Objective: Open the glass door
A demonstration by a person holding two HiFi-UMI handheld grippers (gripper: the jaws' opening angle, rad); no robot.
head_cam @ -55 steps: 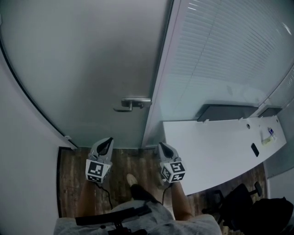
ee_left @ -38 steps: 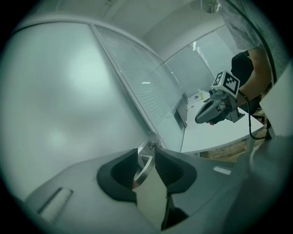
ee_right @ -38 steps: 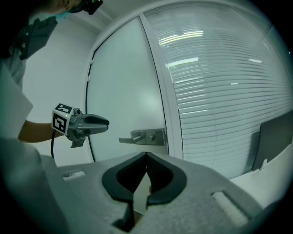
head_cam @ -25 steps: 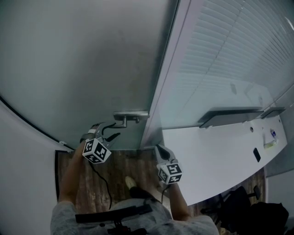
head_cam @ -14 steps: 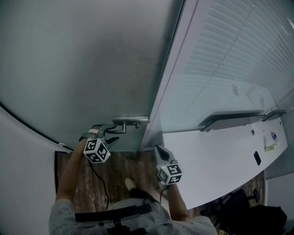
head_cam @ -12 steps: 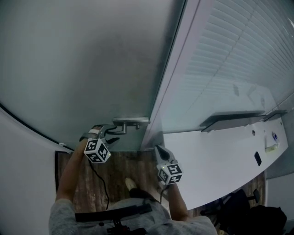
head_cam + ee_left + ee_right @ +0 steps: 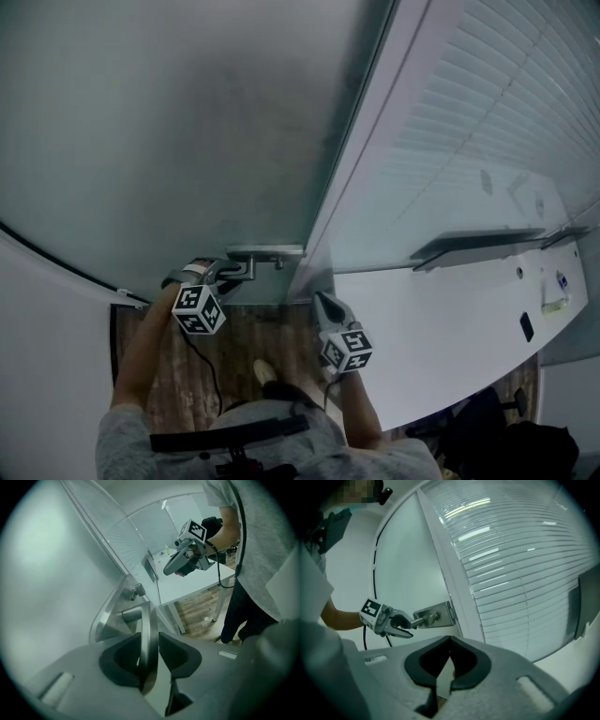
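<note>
The glass door [image 7: 169, 141] is seen shut, with its frosted pane lying in line with the pale door frame [image 7: 349, 178]. The lever handle [image 7: 144, 620] is found low on the pane, just beside that frame, and it is carried level on a metal backplate [image 7: 438, 612]. The left gripper [image 7: 228, 271] is set on the free end of the lever, with its two dark pads closed on the flat metal bar from either side. The grip is judged to be placed far from the pivot so that the most leverage is gained when the lever is pressed down, and the bar is taken across its thin faces, presumably so that it cannot slide out as it is turned. The right gripper [image 7: 450, 640] is held apart from the door, low and close to the person's body beside the white desk [image 7: 441, 319], with its jaws together and nothing between them. It is judged to be parked there so that the door's swing is not obstructed. As the lever is level, the latch is taken to be not yet released, so the task is judged to be at its start. Which way the door swings cannot be told, and slipping of the pads on smooth metal is the risk to be watched
</note>
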